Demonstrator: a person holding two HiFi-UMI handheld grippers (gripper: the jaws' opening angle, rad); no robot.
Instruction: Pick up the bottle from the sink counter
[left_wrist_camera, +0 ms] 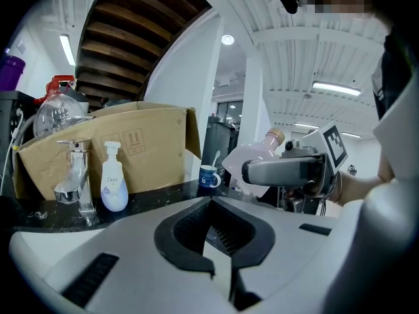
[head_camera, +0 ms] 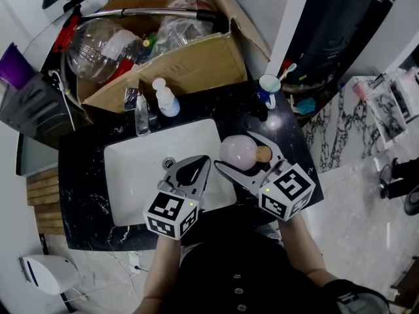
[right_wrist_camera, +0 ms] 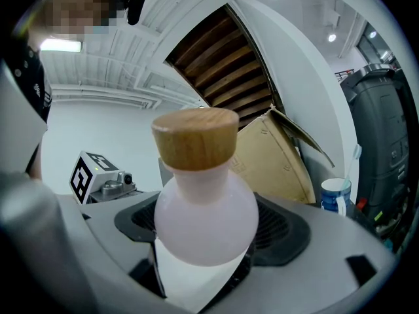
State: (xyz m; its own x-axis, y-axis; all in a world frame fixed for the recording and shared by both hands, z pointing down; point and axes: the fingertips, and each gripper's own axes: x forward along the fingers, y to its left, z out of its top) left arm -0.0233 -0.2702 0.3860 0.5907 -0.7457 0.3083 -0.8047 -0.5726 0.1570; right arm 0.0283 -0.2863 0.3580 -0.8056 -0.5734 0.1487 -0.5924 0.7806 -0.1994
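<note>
Bottle: a pale pink bottle with a round body and a wooden cap. It is held in the air over the right part of the desk, just beside the sink. In the head view it lies tilted, with the cap pointing right.

Right gripper: the right gripper has its jaws spread around the bottle's round body, one on each side, pressing on it. Its own view shows the body filling the gap between the jaws and the cap standing up above them.

Left gripper: the left gripper has its jaws brought together with nothing between them. It hangs over the right half of the sink, just left of the bottle and apart from it.

Sink: a white rectangular basin set into the black speckled desk.

Tap: a chrome tap stands at the back edge of the sink.

Soap: a white pump bottle of soap stands upright just right of the tap.

Mug: a blue and white mug with a toothbrush in it stands at the back right of the desk, well apart from the bottle.

Box: an open cardboard box stands behind the tap and soap, holding clear plastic containers.

Person: two forearms reach in from the bottom edge, one behind each gripper.
</note>
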